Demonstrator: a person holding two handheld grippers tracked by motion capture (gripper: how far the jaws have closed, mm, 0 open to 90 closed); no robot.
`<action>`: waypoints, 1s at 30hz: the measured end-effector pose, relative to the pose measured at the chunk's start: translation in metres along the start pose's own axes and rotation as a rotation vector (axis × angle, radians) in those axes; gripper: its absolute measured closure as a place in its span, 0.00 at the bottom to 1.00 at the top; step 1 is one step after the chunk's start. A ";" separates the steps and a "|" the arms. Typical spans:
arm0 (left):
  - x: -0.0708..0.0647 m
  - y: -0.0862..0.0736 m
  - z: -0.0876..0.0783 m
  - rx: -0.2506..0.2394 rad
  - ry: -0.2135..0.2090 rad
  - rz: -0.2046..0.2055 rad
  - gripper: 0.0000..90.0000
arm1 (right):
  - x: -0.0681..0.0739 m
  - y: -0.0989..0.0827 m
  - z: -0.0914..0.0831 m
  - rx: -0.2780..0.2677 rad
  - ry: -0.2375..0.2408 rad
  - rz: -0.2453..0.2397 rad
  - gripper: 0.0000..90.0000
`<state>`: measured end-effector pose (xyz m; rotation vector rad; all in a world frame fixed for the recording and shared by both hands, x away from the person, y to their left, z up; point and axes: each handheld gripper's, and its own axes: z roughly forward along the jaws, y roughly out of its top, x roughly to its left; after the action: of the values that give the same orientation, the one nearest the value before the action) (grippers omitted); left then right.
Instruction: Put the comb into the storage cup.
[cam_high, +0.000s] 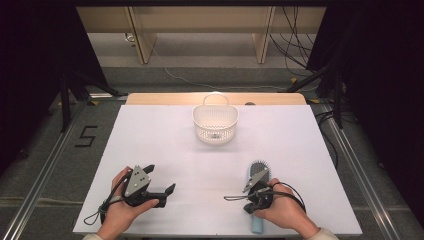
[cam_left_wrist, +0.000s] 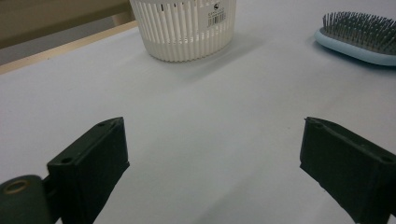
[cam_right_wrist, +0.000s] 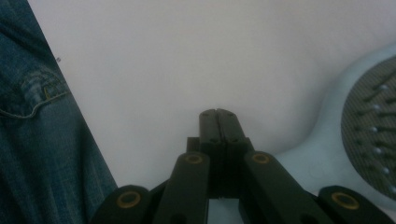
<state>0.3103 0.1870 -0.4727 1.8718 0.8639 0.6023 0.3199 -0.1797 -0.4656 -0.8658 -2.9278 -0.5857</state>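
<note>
The hairbrush (cam_high: 258, 176) lies flat on the tabletop (cam_high: 165, 145), near its front edge and toward the right side, bristles up. Its blue handle points back at you and its round head points at the basket.

Your right hand-held gripper (cam_high: 235, 198) sits right over the handle, with its tip pointing left, just off the brush. Its jaws are pressed together with nothing between them. So the step now looks like getting ready to pick up the brush; it is not held yet.

Next, I think you need to open those jaws wide, turn the tip onto the handle, and close on the thin part of it. If you grab the head, the bristles may make it slip.

The white basket (cam_high: 215, 124) stands near the middle of the far edge, well apart from the brush. It looks like the place to drop it.

Your left hand-held gripper (cam_high: 161, 179) rests near the front left corner, jaws wide apart and empty.
</note>
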 end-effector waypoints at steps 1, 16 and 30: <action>0.000 0.000 0.000 0.000 -0.001 0.000 0.08 | -0.001 -0.002 -0.001 0.001 -0.001 0.009 1.00; 0.000 0.000 0.000 0.002 0.001 -0.002 0.08 | -0.016 -0.034 -0.017 0.008 -0.020 0.091 1.00; 0.000 0.000 0.000 0.002 0.000 -0.001 0.08 | -0.017 -0.036 -0.030 -0.217 0.046 0.107 0.79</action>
<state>0.3104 0.1871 -0.4726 1.8734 0.8653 0.6012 0.3130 -0.2279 -0.4526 -1.0067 -2.7926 -0.9147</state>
